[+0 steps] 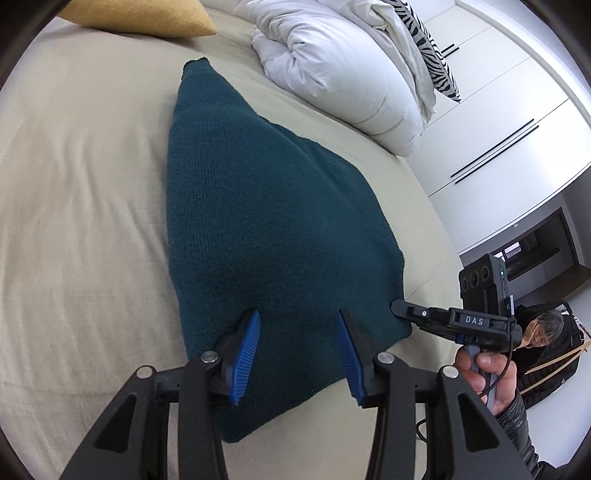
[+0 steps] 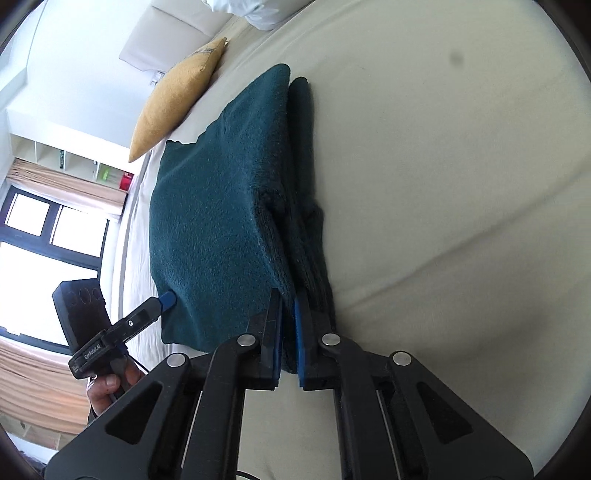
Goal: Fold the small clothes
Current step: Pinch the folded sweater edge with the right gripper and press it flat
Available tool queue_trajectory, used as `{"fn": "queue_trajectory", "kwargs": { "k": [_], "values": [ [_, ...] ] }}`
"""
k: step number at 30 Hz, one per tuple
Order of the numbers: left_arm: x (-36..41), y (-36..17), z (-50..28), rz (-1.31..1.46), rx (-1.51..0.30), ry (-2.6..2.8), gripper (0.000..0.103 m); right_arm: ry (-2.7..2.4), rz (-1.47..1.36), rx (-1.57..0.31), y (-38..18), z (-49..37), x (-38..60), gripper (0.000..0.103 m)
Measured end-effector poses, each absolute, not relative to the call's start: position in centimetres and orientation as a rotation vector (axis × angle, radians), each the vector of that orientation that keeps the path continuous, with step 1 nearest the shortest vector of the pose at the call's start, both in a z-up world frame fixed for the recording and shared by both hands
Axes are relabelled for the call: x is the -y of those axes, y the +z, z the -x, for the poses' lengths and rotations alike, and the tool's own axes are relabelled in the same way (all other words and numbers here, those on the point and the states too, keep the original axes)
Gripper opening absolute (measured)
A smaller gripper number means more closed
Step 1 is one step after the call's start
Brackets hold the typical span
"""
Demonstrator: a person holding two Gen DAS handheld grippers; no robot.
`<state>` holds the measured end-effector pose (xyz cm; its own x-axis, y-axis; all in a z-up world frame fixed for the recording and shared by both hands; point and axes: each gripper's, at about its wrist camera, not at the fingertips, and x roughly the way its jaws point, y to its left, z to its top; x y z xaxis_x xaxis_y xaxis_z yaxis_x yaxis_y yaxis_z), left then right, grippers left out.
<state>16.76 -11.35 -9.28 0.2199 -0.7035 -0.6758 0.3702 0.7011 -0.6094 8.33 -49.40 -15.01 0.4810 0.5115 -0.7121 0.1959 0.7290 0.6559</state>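
A dark teal knit garment [image 1: 258, 203] lies folded lengthwise on a beige bed sheet [image 1: 74, 184]. My left gripper [image 1: 299, 314] hovers over its near end. Its blue pads [image 1: 251, 350] stand apart, with flat cloth showing between them and nothing pinched. In the right wrist view, my right gripper [image 2: 287, 295] is shut on a raised fold at the near edge of the garment [image 2: 214, 206], and cloth runs up between the pads. The left wrist view shows the right gripper [image 1: 397, 308] at the garment's right corner. The left gripper [image 2: 168, 300] touches the garment's left edge in the right wrist view.
A white duvet [image 1: 332, 66] is bunched at the far side of the bed, and a yellow cushion [image 1: 140, 14] lies beyond the garment. White wardrobe doors [image 1: 498, 110] stand to the right. A second person [image 1: 543, 332] is low at the right, off the bed. A window [image 2: 37, 229] is on the left.
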Motion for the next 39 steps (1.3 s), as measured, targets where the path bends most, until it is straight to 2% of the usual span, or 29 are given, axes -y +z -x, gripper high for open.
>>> {"fn": "queue_trajectory", "kwargs": {
  "k": [6, 12, 17, 20, 23, 25, 27, 30, 33, 39],
  "values": [
    [11.7, -7.5, -17.3, 0.329, -1.065, -0.759, 0.046, 0.245, -0.807, -1.061, -16.2, -7.7, 50.1, 0.002],
    [14.2, -5.6, -22.0, 0.275, -0.997, -0.722, 0.046, 0.273, -0.787, -1.063, -16.7, -7.6, 50.8, 0.001],
    [17.3, -7.8, -26.6, 0.187, -1.105, -0.673, 0.043, 0.293, -0.799, -1.053, -17.0, -7.1, 51.2, 0.001],
    [17.1, -8.6, -26.5, 0.187, -1.094, -0.671, 0.040, 0.304, -0.810, -1.058, -17.1, -7.3, 51.5, 0.001],
    [17.0, -8.7, -26.3, 0.160, -1.097, -0.674, 0.039, 0.313, -0.793, -1.069, -16.1, -7.4, 51.6, 0.003],
    [16.6, -8.7, -26.3, 0.179, -1.109, -0.678, 0.038, 0.279, -0.763, -1.059, -14.0, -7.8, 51.6, 0.010],
    [16.6, -8.7, -26.2, 0.179, -1.109, -0.676, 0.038, 0.244, -0.733, -1.009, -11.4, -8.2, 52.3, 0.011],
    [16.9, -8.6, -26.0, 0.155, -1.099, -0.664, 0.038, 0.280, -0.772, -0.929, -8.6, -10.6, 52.2, 0.011],
    [17.0, -8.6, -26.1, 0.158, -1.105, -0.663, 0.038, 0.371, -0.719, -0.927, -7.6, -14.3, 49.1, 0.011],
    [16.9, -8.8, -26.6, 0.180, -1.125, -0.672, 0.037, 0.343, -0.688, -1.022, -11.0, -20.8, 45.6, 0.011]
  ]
}}
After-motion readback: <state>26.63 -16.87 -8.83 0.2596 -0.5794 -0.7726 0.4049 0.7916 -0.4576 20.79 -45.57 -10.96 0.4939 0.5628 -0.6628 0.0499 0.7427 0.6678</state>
